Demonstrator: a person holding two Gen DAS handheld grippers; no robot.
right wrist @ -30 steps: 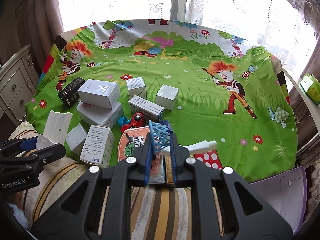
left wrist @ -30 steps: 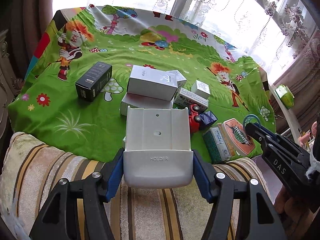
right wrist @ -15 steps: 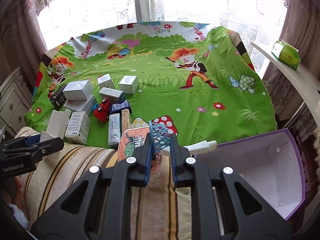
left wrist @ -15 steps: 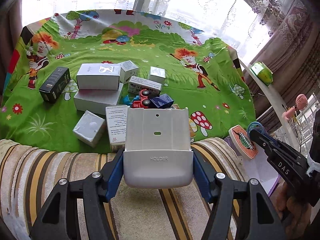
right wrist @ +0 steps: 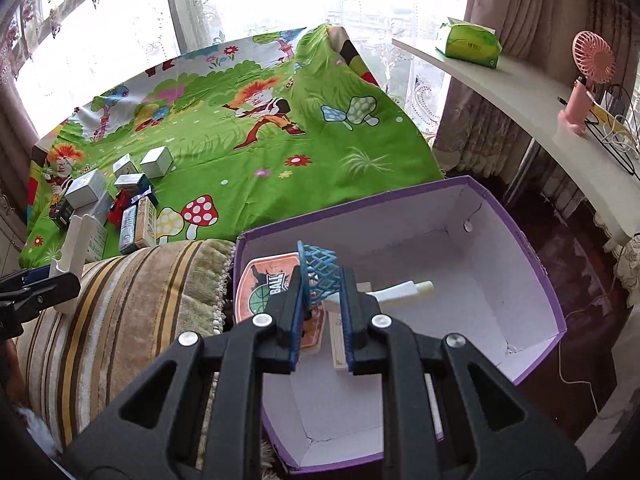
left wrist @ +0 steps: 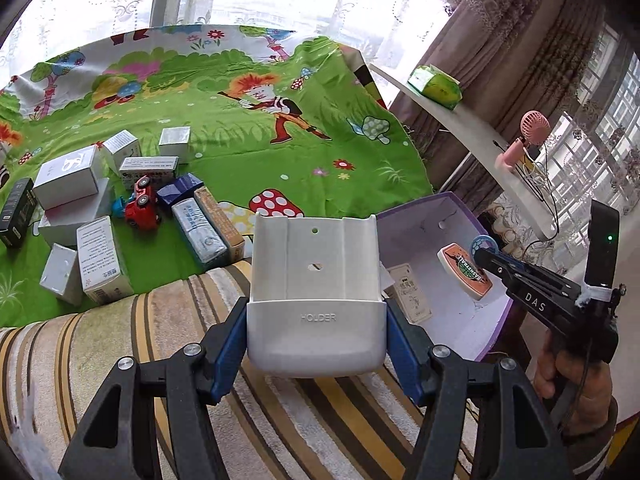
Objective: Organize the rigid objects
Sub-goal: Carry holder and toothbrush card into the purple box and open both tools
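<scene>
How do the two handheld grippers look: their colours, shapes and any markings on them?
Both are black plastic frames with triangular cut-outs and silver screws. The left gripper and the right gripper each carry blue pads on their fingers. In the left wrist view, the right gripper's side shows white letters "DAS", a green light and a white tie. A bare hand grips its handle.

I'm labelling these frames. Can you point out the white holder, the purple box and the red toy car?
white holder (left wrist: 316,320): left wrist view, front lip by the HOLDER lettering.
purple box (right wrist: 536,264): right wrist view, right wall's rim.
red toy car (left wrist: 142,206): left wrist view, body.
</scene>
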